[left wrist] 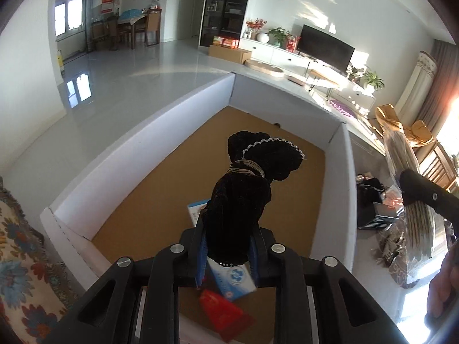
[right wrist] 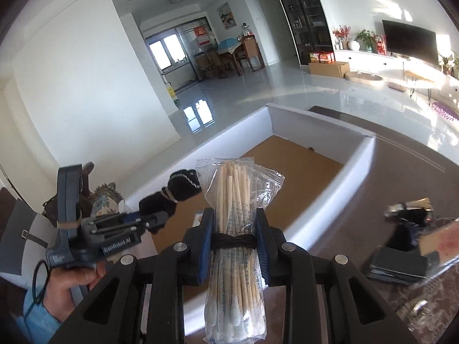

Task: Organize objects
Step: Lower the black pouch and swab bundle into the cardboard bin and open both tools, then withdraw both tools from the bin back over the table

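White-walled box (left wrist: 149,140) holds 2 packets; left tongs (left wrist: 228,253) clamp a black pouch (left wrist: 243,197), right tongs (right wrist: 233,239) clamp bagged swabs (right wrist: 235,215).

Both fisheye views look forward and downward along their own grippers, close above the white-walled cardboard box with a brown floor (left wrist: 137,154) (right wrist: 355,154), centre frame. The left wrist view catches the right gripper (left wrist: 413,189) at right edge; the right wrist view shows the left gripper (right wrist: 155,220) at lower left. Both share the black flat television (left wrist: 327,48) (right wrist: 410,40), upper right.
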`<state>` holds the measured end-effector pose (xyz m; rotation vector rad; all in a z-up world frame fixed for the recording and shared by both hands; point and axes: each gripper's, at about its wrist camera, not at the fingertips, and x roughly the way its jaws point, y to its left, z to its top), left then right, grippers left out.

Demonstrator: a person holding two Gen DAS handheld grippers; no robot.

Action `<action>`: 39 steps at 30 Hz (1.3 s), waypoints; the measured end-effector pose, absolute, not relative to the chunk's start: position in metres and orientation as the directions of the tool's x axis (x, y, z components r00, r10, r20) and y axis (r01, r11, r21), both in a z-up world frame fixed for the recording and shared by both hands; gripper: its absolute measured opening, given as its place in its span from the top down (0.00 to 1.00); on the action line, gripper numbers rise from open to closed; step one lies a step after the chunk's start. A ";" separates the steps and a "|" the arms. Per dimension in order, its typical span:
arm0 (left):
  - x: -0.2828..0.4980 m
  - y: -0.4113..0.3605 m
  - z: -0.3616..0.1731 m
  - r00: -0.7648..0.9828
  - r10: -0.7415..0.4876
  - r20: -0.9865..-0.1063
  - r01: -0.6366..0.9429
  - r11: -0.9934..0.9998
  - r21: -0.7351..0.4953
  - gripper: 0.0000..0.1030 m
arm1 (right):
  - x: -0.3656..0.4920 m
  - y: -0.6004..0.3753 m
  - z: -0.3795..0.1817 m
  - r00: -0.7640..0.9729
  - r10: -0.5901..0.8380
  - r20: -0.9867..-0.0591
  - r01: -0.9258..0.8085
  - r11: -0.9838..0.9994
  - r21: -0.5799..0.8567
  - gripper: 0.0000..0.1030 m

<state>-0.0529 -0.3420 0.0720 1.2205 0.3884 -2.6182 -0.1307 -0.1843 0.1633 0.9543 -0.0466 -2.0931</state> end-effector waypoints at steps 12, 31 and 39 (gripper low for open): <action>-0.029 -0.330 0.067 -0.660 -0.110 -0.743 0.340 -0.926 -0.165 0.16 | -0.124 -0.224 0.115 -0.375 -0.679 -0.631 0.673 -0.667 0.318 0.18; -0.015 -0.022 0.012 -0.600 0.298 -0.743 -0.215 -0.954 -0.208 0.01 | -0.009 0.166 0.004 -0.604 -0.036 -0.796 0.160 -0.984 -0.076 0.03; -0.029 -0.012 -0.024 -0.575 0.215 -0.789 -0.142 -0.977 -0.162 0.01 | -0.002 0.183 -0.004 -0.597 -0.030 -0.802 0.116 -0.992 -0.049 0.00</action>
